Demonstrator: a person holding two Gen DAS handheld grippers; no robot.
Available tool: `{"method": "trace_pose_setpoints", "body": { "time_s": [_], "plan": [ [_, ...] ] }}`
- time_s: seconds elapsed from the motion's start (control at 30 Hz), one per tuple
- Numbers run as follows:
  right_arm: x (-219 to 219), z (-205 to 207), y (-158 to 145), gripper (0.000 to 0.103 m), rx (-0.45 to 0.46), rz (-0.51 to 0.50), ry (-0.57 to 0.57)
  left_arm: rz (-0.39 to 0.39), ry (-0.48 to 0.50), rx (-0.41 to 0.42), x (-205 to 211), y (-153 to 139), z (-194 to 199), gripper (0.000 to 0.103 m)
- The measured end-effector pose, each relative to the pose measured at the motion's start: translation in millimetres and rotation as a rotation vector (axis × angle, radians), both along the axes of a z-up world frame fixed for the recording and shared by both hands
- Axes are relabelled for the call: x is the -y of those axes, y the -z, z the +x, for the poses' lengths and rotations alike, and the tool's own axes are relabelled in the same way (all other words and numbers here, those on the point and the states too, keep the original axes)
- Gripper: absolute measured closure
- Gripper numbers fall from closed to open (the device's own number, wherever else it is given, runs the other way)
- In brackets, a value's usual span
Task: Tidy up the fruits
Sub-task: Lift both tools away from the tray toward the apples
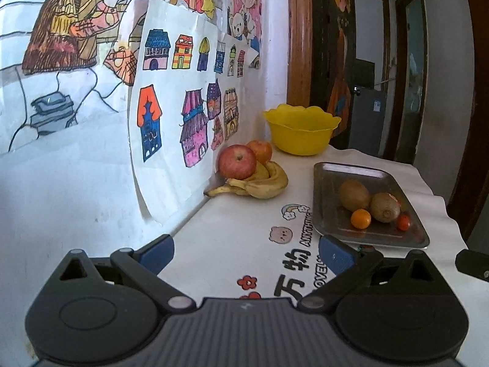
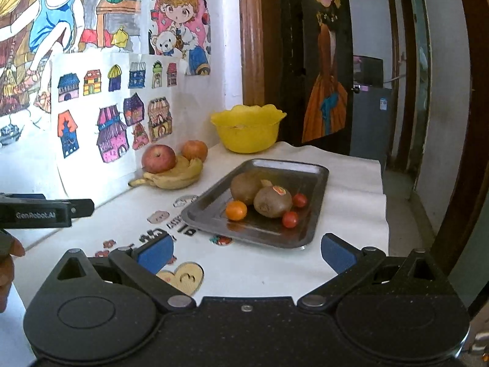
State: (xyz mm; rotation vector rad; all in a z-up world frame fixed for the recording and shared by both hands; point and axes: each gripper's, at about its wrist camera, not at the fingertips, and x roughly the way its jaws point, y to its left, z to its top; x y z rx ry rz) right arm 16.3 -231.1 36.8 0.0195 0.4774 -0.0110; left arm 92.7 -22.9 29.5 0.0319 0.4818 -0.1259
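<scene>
the metal tray [image 2: 308, 183] of fruit lies straight ahead of the right gripper [image 2: 247, 252], nearer it than the left gripper [image 1: 246, 252], which has the tray off to its right. both sets of fingers are spread open, holding nothing, above the bench [image 2: 351, 189].
</scene>
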Motion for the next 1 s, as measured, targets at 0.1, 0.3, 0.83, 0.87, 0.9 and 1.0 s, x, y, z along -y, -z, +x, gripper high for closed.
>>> {"method": "trace_pose_setpoints", "body": {
  "time_s": [0.1, 0.3, 0.83, 0.87, 0.9, 1.0],
  "plan": [
    [-3.2, 8.7, -7.9, 0.001, 0.008, 0.007, -0.021, 0.009, -0.004, 0.006, -0.8, -3.0, 6.9, 0.000],
    [-11.0, 24.7, -28.5, 0.001, 0.027, 0.042, -0.083, 0.008, -0.018, 0.032, -5.4, -17.5, 21.3, 0.000],
    [-27.2, 80.2, -107.2, 0.001, 0.135, -0.057, -0.296, 0.035, -0.051, 0.108, -17.0, -44.6, 56.2, 0.000],
    [-27.2, 87.9, -112.5, 0.001, 0.144, -0.068, -0.299, 0.043, -0.050, 0.112, -14.9, -45.4, 59.8, 0.000],
    [-26.5, 93.9, -116.3, 0.001, 0.151, -0.077, -0.301, 0.049, -0.050, 0.113, -12.9, -45.8, 62.6, 0.000],
    [-26.4, 113.7, -122.9, 0.001, 0.168, -0.092, -0.317, 0.052, -0.034, 0.119, -7.0, -45.6, 69.6, 0.000]
  ]
}}
